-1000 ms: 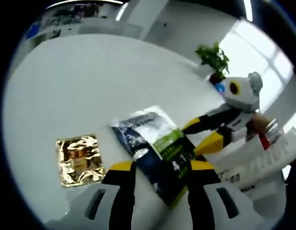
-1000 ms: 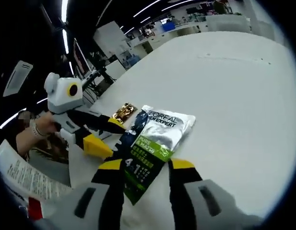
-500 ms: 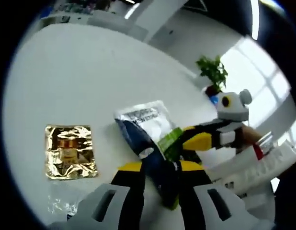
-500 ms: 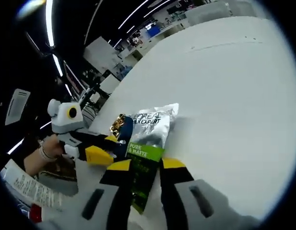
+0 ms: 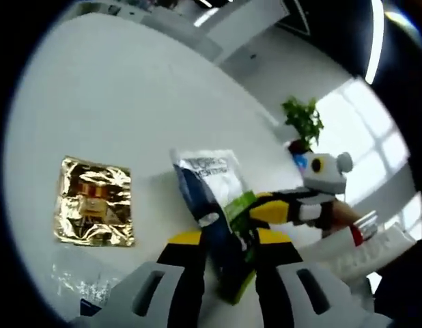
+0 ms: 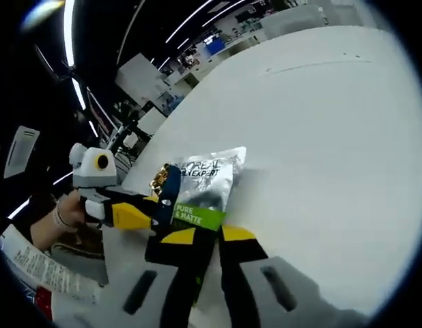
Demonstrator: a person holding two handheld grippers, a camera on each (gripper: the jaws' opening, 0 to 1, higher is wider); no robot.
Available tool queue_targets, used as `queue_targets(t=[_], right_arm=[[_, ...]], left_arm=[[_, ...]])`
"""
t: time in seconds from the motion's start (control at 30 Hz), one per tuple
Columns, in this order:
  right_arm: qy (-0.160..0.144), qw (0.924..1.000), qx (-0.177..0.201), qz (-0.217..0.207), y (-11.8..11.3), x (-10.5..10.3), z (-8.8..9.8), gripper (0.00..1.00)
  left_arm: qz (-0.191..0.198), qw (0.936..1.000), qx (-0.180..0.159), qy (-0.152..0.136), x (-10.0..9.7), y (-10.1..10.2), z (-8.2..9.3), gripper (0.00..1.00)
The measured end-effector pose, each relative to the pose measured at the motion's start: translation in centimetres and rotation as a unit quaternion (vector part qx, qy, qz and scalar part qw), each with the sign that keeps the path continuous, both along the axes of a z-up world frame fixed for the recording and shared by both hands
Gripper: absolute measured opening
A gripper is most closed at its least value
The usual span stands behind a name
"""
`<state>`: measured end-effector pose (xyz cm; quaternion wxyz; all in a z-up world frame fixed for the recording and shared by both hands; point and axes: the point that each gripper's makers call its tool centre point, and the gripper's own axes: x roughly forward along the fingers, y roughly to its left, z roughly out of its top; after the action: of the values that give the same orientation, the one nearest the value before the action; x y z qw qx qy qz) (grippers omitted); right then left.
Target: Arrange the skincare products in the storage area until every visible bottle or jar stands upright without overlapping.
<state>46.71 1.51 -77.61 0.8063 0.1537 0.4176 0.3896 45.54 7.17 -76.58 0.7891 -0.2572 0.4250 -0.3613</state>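
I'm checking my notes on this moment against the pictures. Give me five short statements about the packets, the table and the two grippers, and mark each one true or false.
1. Both grippers grip the same silver, blue and green packet. True: the left gripper and the right gripper are each closed on it.
2. The gold packet is stacked on top of that packet. False: it lies flat on the white table, apart from it.
3. The silver packet has a green band with print on it. True.
4. A potted plant stands beyond the table's far edge. True.
5. The gold packet is held by the left gripper. False: nothing grips it.
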Motion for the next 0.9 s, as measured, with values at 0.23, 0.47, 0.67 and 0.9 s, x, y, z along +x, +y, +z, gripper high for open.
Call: queue_targets(t=[0.23, 0.47, 0.67, 0.9], right_arm=[[0.005, 0.9998, 0.012, -0.014, -0.2, 0.3, -0.1, 0.11], [0.004, 0.9998, 0.013, -0.014, -0.2, 0.5, -0.2, 0.11], [0.002, 0.9997, 0.015, -0.017, -0.3, 0.6, -0.3, 0.1], [0.002, 0.9996, 0.018, -0.023, -0.4, 0.7, -0.4, 0.09]], left_arm=[[0.002, 0.9999, -0.01, 0.01, 0.6, 0.6, 0.1, 0.14], [-0.005, 0.9995, -0.025, 0.016, 1.3, -0.3, -0.2, 0.09], [-0.007, 0.9995, -0.025, 0.02, 1.4, -1.3, -0.7, 0.04], [-0.002, 0.9999, -0.001, 0.011, 1.2, -1.5, -1.0, 0.01]])
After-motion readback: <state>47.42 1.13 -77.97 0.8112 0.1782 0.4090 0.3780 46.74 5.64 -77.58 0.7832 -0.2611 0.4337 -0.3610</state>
